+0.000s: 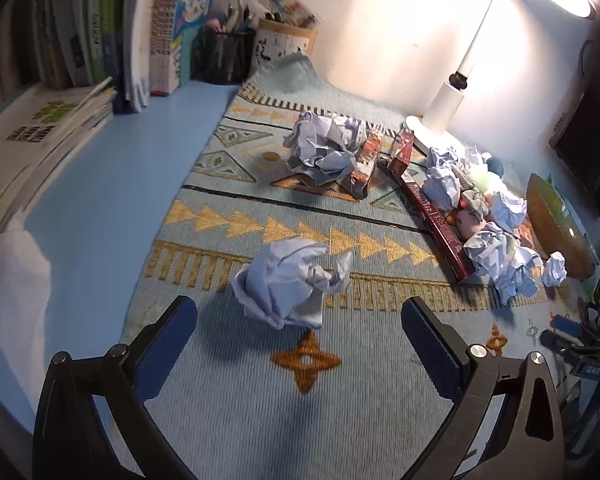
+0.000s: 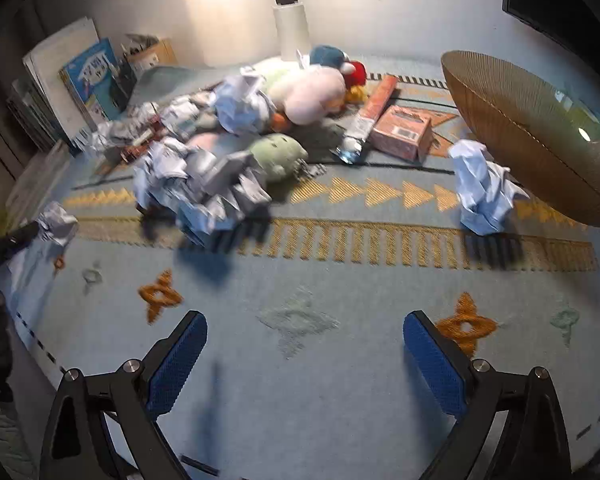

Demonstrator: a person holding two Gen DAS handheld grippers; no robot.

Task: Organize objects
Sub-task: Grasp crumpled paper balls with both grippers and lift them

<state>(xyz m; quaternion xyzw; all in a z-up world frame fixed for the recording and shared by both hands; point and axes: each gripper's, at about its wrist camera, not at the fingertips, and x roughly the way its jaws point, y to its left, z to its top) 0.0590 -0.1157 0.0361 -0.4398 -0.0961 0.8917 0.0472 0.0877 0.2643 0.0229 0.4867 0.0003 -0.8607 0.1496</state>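
Crumpled paper (image 1: 290, 284) | on mat, just ahead of open left tongs (image 1: 298, 314)

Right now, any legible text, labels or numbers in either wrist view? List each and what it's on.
None can be quoted reliably.
Flat book, top of the left stack: large dark characters, too distorted to read.
Upright blue book: cover print too small.
Long red box: white print too small.
Orange box: dark label blurred.
Red carton: print unreadable.
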